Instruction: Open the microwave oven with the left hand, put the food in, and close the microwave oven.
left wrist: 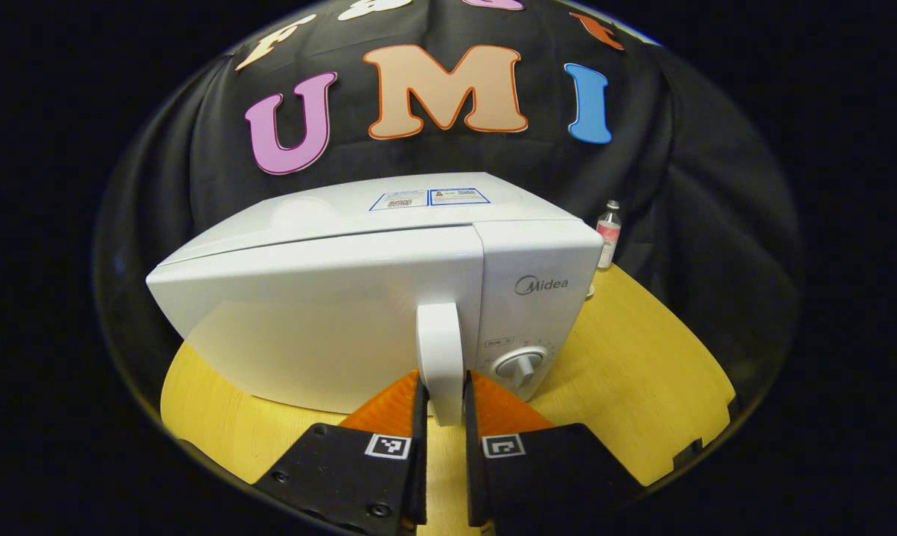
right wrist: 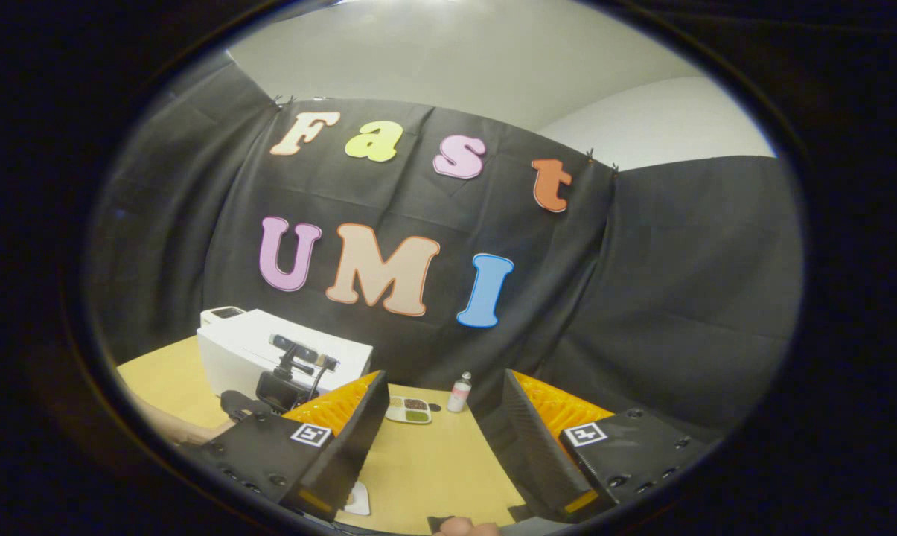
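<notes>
In the left gripper view, the left gripper (left wrist: 444,406) is clasping the microwave oven's handle (left wrist: 440,357), its fingers (left wrist: 417,417) pressing on either side of the upright white bar. The microwave oven (left wrist: 329,298) is sitting on the yellow counter (left wrist: 642,372), its door looking closed or barely ajar (the edge is hard to judge). In the right gripper view, the right gripper (right wrist: 441,439) is hovering with fingers spread wide, holding nothing. Beyond them, the food tray (right wrist: 409,409) is lying on the counter just beside a small bottle (right wrist: 459,393).
</notes>
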`<state>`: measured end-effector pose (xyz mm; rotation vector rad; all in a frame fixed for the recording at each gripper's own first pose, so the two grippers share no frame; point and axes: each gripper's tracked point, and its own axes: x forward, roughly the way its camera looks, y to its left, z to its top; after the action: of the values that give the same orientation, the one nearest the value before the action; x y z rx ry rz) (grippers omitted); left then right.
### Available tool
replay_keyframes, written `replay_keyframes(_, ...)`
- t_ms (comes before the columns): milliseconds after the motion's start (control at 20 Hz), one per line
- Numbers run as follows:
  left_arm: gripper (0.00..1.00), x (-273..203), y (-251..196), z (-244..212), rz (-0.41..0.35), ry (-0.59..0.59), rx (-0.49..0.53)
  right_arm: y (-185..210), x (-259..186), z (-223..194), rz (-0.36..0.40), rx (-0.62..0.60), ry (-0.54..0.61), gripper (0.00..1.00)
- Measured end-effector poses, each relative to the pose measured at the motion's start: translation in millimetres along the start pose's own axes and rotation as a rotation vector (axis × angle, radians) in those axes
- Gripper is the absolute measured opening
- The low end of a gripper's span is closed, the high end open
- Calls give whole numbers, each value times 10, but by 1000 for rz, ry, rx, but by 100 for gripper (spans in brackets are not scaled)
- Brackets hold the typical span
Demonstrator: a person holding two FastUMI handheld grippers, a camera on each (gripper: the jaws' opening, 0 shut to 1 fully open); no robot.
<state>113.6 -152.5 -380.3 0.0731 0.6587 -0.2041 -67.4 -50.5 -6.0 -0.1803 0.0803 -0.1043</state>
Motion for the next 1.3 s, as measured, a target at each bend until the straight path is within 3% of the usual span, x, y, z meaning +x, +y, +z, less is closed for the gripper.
replay_keyframes(400,7,-15,5,-4,-5,-4,-8,-1,-26,17,1,12,-6,97)
replay_keyframes(1100,5,-52,-1,-26,-49,7,21,-87,15,-3,-14,25,-7,97)
replay_keyframes(1200,4,-226,-3,-137,-37,27,-4,-112,34,-4,-21,21,-9,97)
replay_keyframes(1300,3,-400,13,-198,-49,-30,15,-106,68,-26,-17,35,-5,97)
